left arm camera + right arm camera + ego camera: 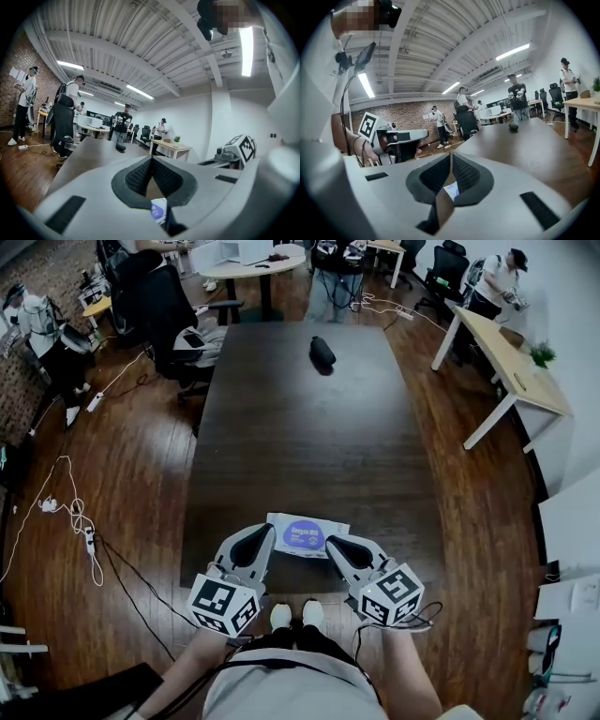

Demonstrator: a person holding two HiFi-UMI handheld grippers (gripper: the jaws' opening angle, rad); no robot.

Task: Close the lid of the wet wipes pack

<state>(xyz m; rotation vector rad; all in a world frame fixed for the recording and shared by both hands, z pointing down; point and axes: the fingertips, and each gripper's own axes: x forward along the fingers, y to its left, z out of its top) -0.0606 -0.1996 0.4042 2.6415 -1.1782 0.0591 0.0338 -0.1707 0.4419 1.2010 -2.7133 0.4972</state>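
Observation:
The wet wipes pack (306,534), white with a purple round label, lies flat on the dark table (309,427) near its front edge. Both grippers hover above the pack, pointing nearly level over the table. My left gripper (265,532) is over the pack's left end and my right gripper (333,542) over its right end. In the left gripper view the jaws of the left gripper (151,160) meet at their tips, with only a bit of the pack (158,210) showing below. The right gripper (451,157) is likewise shut on nothing, the pack (451,190) visible beneath.
A small black object (322,351) lies at the table's far end. A black office chair (173,310) stands at the far left, a white desk (511,362) at the right. Cables (70,512) trail on the wooden floor. Several people stand at the back.

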